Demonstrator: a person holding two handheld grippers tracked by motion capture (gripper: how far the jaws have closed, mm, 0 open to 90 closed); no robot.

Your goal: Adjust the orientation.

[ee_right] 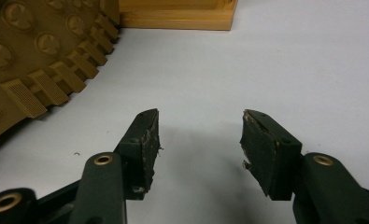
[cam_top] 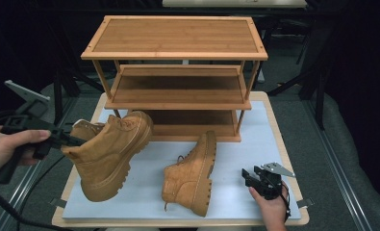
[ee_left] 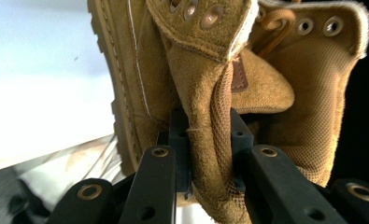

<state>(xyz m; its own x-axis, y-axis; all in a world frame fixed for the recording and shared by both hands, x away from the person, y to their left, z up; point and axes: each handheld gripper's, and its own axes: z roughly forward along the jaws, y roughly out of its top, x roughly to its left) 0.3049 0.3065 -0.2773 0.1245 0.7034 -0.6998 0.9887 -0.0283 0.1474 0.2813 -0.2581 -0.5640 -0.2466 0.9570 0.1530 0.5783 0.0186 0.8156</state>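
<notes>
Two tan suede boots are on the table. The left boot [cam_top: 111, 154] hangs tilted above the white mat, its toe towards the wooden shoe rack [cam_top: 174, 72]. My left gripper [cam_top: 69, 140] is shut on that boot's collar [ee_left: 210, 140], with the suede pinched between both pads. The second boot [cam_top: 192, 173] lies on its side at the middle of the mat, its lugged sole [ee_right: 37, 60] facing right. My right gripper [cam_top: 249, 178] rests low on the mat to the right of that boot, open with nothing between its fingers [ee_right: 266, 149].
The three-tier wooden shoe rack stands at the back of the white mat [cam_top: 245, 159]; its base edge [ee_right: 177, 18] shows ahead of the right gripper. Dark floor and table legs surround the table. A cable trails from the left gripper off the table's left side.
</notes>
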